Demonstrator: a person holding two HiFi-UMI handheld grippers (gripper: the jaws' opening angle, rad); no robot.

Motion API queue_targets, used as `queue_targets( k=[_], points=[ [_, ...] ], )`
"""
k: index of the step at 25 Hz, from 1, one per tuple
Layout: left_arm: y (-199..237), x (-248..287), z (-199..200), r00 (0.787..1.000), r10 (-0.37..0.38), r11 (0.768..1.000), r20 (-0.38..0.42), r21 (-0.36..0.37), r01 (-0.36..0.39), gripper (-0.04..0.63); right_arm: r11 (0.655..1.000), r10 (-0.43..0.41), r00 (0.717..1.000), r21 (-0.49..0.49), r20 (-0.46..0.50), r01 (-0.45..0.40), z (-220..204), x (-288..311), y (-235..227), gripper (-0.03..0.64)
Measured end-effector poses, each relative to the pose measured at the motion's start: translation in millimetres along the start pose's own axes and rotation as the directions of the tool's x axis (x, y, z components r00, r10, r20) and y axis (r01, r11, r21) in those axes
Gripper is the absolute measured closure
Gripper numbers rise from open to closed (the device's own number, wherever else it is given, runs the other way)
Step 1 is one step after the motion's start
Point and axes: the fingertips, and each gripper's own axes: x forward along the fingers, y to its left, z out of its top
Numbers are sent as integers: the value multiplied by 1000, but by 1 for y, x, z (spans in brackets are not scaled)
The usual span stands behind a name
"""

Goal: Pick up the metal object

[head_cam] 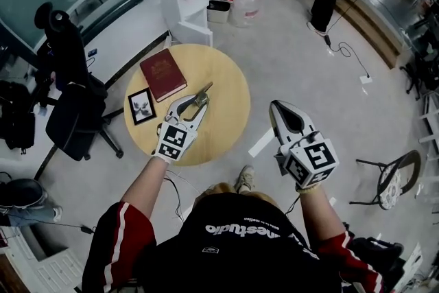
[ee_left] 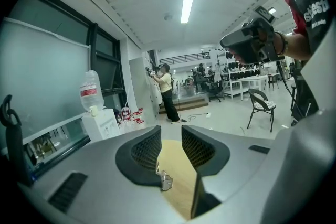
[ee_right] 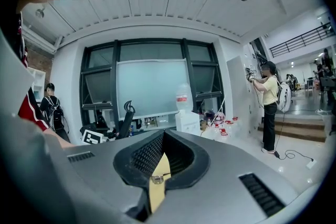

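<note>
One black office chair (head_cam: 72, 103) stands on the floor at the far left, just beside the round pale-wood worktop (head_cam: 230, 75). On the worktop's left part lies a small black-framed picture (head_cam: 142, 106), and just beyond it a dark red hardback book (head_cam: 163, 73), the two close together but not overlapping. Right of them, near the middle of the worktop, the left hand-held gripper (head_cam: 199, 106) reaches in over the near edge, its marker cube turned up to the head view. In the left gripper view its jaws stand well apart with bare wood showing between them, and they grip nothing. The silvery metal object (head_cam: 204, 91), a small bracket-like piece with a slim arm pointing away to the upper right, lies flat on the wood right at that hand-held gripper's tips. In the left gripper view a small silvery piece, probably that same object, shows low in the gap close against the left jaw (ee_left: 166, 181), with no pad pressing on it. Further right, off the worktop and above the grey floor, hangs the right hand-held gripper (head_cam: 276, 106). Its jaws are drawn together at the tips and hold nothing. At the far right stands a metal-framed chair with a patterned seat cushion (head_cam: 391, 182).
</note>
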Motion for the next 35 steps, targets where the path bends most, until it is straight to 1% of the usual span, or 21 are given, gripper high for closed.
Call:
queue_targets(
  k=[4,9,14,18,22,27,30,35],
  points=[
    [1,22,-30,999,-9,1000,-35,1,9,460,1000,7,1000,-20,-9,-7,-7,15,-9,591],
    [4,46,-65,996,-23,1000,-84,11,23,459,1000,-15,999,6,-36,15,-28,30,-25,590],
    [7,68,-102,990,-22,1000,-139,0,22,459,1000,-22,999,7,-26,22,-44,48,-38,589],
    [8,84,-125,980,-41,998,-194,30,48,457,999,-30,997,28,-66,32,-71,64,-50,591],
    [9,100,-150,968,-59,998,-242,16,64,449,999,-21,995,42,-95,25,-90,74,-54,591],
    [10,117,-179,949,-70,997,-309,2,75,440,998,-26,993,55,-111,33,-98,75,-62,591],
    [9,125,-195,936,-69,997,-345,18,80,434,997,-36,992,65,-122,45,-102,68,-69,590],
    [15,134,-208,926,-55,998,-374,17,66,434,996,-49,989,69,-143,59,-110,64,-78,591]
  ],
)
